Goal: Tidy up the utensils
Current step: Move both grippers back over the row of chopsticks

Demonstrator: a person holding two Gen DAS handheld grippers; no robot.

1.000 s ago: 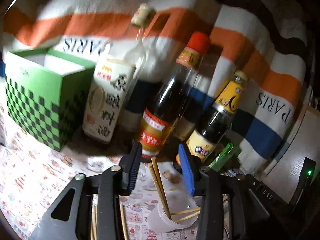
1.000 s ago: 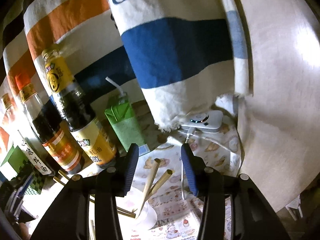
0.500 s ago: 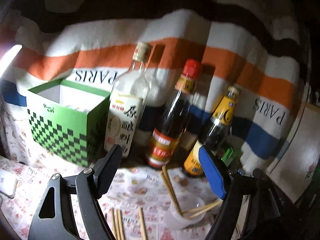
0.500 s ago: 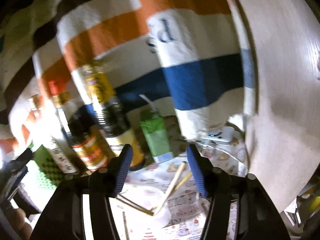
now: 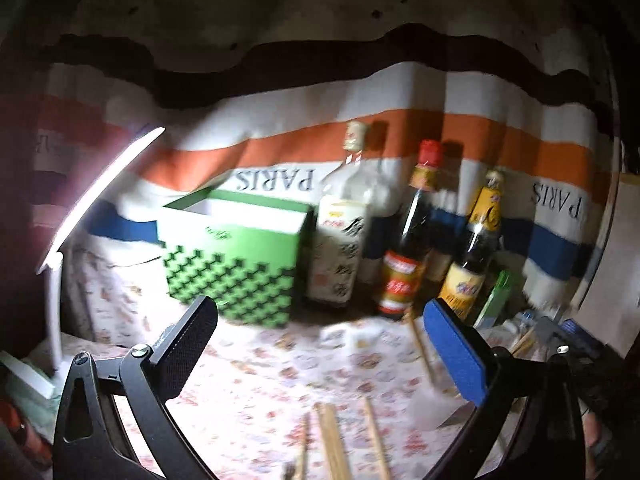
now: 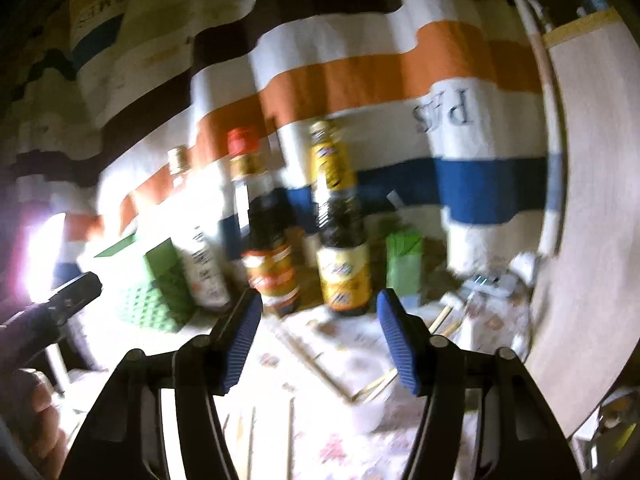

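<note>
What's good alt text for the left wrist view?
The open left gripper, nothing between its jaws, hovers over a patterned tablecloth with loose chopsticks. Behind stand a green checked box and three sauce bottles against a striped cloth; a lit lamp is left.

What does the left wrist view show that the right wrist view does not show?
Only the left wrist view shows the lamp's lit white bar and its stand. Only the right wrist view shows a person's hand at the lower left. Both show the green checked box, three bottles, the small green carton, the clear cup holding chopsticks, and loose chopsticks.
</note>
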